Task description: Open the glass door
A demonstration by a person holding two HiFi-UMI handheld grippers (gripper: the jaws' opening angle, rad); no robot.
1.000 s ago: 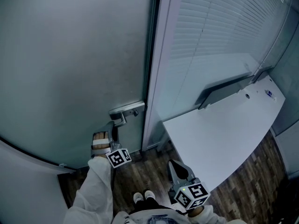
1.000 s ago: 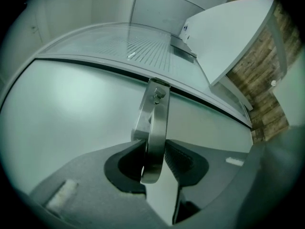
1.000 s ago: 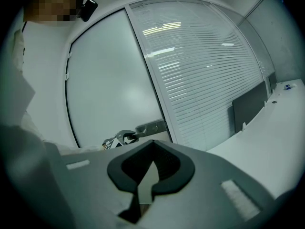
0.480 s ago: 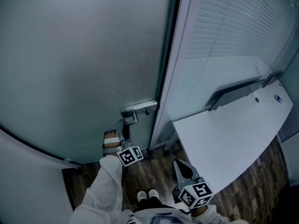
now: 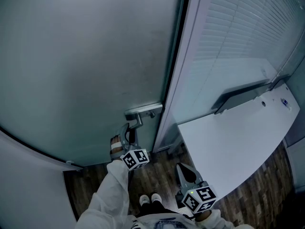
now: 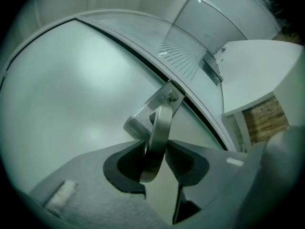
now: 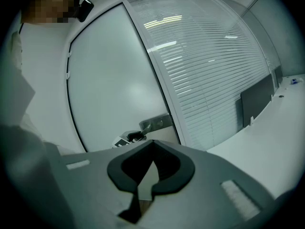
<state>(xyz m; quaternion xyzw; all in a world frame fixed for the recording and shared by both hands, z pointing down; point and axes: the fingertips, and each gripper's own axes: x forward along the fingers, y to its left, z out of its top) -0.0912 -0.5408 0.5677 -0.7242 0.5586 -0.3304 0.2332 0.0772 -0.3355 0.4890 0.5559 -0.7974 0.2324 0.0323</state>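
Observation:
The frosted glass door (image 5: 86, 56) fills the left of the head view, with a metal lock plate (image 5: 143, 111) at its right edge. Its lever handle (image 5: 135, 124) angles downward from the plate. My left gripper (image 5: 127, 133) is shut on that lever. In the left gripper view the lever (image 6: 159, 128) runs down between the two pads of the left gripper (image 6: 156, 159), which press on it from both sides. My right gripper (image 5: 183, 171) hangs low at the right, away from the door. Its jaws (image 7: 143, 175) are shut with nothing between them.
A pale door frame (image 5: 176, 80) separates the door from a glass partition with blinds (image 5: 238, 32). A white desk top (image 5: 228, 142) juts out at the right, close to my right gripper. Dark wood floor (image 5: 157, 175) and the person's shoes (image 5: 151, 199) lie below.
My left gripper has rolled about its own axis with the lever in it, and the lever now tilts further down. The head view has shifted slightly. The right gripper has kept still.

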